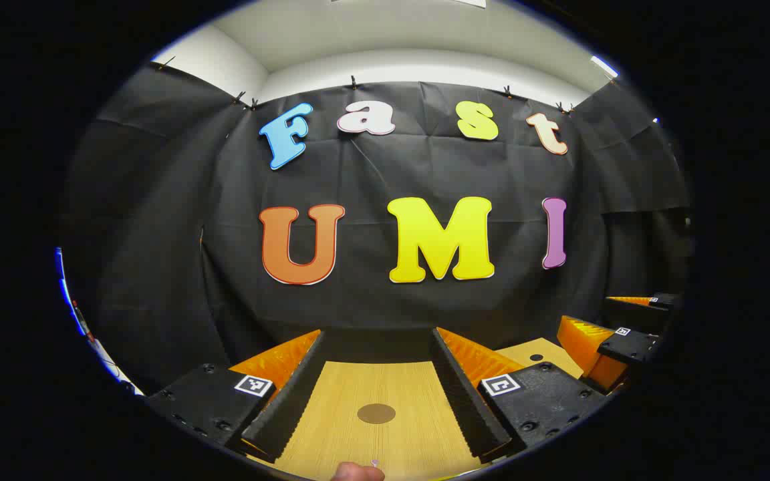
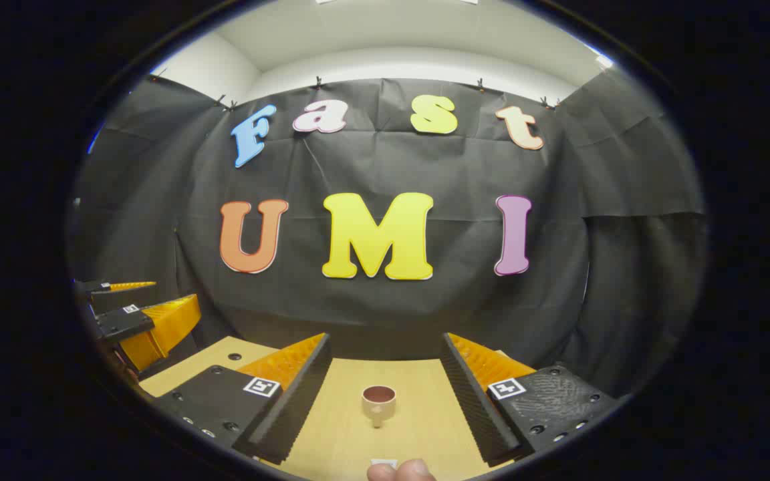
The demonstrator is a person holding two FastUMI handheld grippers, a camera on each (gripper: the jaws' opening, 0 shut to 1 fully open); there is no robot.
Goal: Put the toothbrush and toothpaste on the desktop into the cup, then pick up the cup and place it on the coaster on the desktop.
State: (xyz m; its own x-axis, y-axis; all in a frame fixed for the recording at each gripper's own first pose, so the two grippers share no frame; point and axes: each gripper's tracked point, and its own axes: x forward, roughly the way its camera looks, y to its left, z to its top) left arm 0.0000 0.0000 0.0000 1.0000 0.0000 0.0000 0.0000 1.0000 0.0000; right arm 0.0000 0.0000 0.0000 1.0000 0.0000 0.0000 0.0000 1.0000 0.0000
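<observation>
At the bottom edge of the right gripper view we see a fingertip [image 2: 402,470], and our right tongs [image 2: 385,394] stand spread above the table [image 2: 418,427], the cup [image 2: 379,403] upright between them (untouched). Our left tongs [image 1: 377,394] are spread too, framing the round brown coaster [image 1: 376,413].

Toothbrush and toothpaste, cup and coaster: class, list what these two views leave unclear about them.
- Cup, right gripper view: its inside is too small and shadowed to tell what it holds.
- Coaster, left gripper view: a small flat disc on the desk; its surface detail is unreadable.
- Pale object at the bottom edge, right gripper view: cut off, partly hidden by a fingertip; could be either item.
</observation>
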